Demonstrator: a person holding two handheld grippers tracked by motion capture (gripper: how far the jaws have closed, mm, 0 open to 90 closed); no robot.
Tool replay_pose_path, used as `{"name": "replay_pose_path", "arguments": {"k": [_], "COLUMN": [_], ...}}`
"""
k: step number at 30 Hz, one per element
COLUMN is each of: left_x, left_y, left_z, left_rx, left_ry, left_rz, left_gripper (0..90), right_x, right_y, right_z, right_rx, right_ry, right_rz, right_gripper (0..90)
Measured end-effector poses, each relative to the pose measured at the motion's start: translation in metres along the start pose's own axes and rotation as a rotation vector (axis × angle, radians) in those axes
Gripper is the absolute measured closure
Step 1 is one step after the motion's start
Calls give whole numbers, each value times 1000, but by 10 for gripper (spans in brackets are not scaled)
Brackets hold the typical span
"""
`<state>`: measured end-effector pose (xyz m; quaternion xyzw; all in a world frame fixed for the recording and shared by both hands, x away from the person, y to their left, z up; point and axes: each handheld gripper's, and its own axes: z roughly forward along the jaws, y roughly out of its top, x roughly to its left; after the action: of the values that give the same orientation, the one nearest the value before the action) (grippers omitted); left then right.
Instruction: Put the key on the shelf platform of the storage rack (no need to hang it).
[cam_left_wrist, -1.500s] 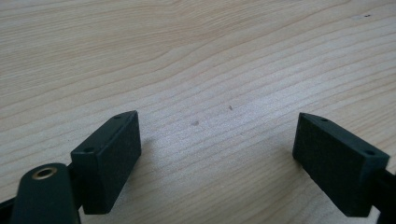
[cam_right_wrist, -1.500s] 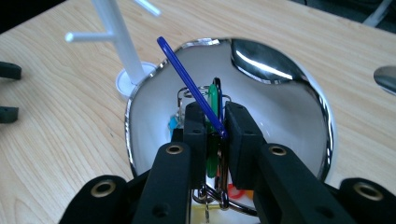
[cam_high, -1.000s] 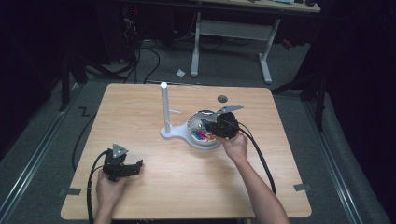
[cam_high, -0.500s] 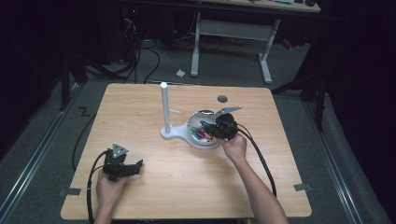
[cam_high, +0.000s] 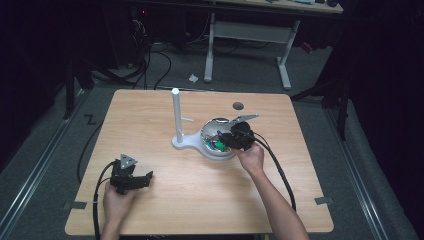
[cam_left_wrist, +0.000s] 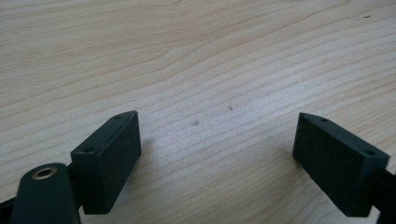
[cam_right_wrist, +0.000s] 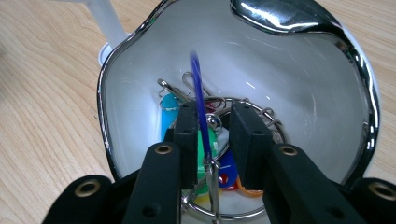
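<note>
Item: my right hand-held gripper (cam_right_wrist: 212, 126), jaws just parting, blue loop (cam_right_wrist: 198, 88) loose between them, over the bowl (cam_high: 207, 135) at counter (cam_high: 150, 110) centre; release under way, next withdraw; left hand-held gripper (cam_left_wrist: 215, 154) wide open, empty.

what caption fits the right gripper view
Right gripper jaws, just opening, straddle a blue tag over keyrings in a shiny white bowl.

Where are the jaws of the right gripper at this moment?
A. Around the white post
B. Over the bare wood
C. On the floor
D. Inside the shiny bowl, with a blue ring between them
D: the right gripper reaches into the shiny bowl, the blue ring between its jaws.
</note>
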<state>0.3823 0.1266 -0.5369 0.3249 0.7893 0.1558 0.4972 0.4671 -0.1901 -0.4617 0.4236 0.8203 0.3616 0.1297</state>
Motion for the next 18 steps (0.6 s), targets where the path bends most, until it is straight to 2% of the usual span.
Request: {"name": "replay_pose_path", "arguments": {"k": [9,13,18], "left_x": [0,0,0], "left_y": [0,0,0], "left_z": [0,0,0], "left_rx": [-2,-3,-4], "left_ry": [2,3,3], "left_rz": [0,-2,0], "left_gripper": [157,158,157], "right_x": [0,-1,-5], "right_y": [1,0,-6], "right_z": [-6,-13,-25], "right_rx": [-23,-39,-60], "right_ry": [0,5,-15], "right_rz": [11,18,33], "right_gripper": [605,577,553]}}
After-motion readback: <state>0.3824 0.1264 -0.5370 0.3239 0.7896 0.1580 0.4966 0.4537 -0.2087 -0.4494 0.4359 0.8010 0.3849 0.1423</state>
